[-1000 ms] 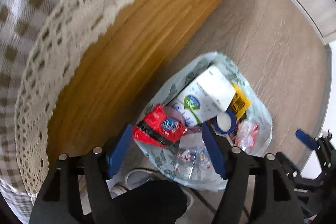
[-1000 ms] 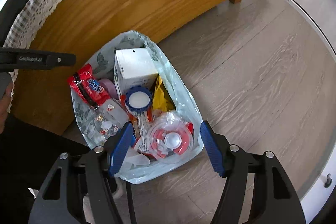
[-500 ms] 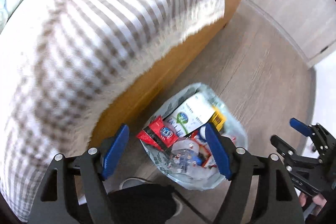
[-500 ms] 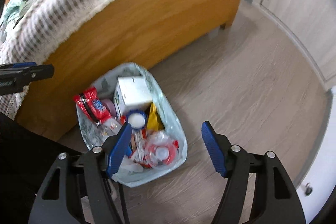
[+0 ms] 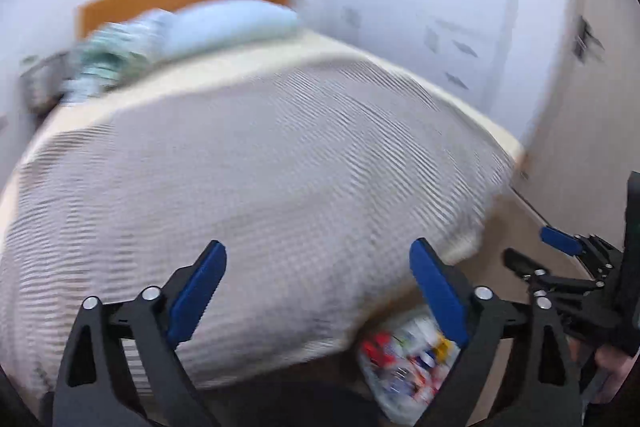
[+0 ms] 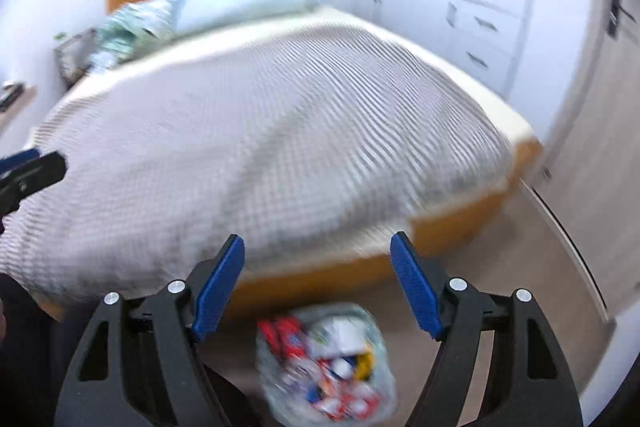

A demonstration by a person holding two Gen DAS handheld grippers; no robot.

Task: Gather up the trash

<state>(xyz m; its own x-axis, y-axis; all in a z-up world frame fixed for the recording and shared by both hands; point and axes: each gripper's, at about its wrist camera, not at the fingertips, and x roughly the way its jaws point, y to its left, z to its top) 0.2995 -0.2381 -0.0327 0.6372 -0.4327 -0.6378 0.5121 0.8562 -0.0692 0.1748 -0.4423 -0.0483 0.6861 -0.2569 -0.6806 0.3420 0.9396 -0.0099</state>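
Both tongs (image 5: 318,287) (image 6: 318,275) opening, empty, above crinkly translucent trash bag (image 6: 326,363) beside checked bedspread (image 6: 260,131).

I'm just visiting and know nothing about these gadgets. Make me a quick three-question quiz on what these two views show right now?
1. True or false: the trash bag sits on the floor beside the bed.
2. Multiple choice: what is between the pads of the right gripper? A) a red wrapper B) nothing C) the bag's rim
3. Fill in: the pillow at the head of the bed is pale ____.

Key:
1. True; it stands against the wooden bed frame.
2. B; the jaws are opening and nothing is between them, as with the left gripper.
3. Blue.
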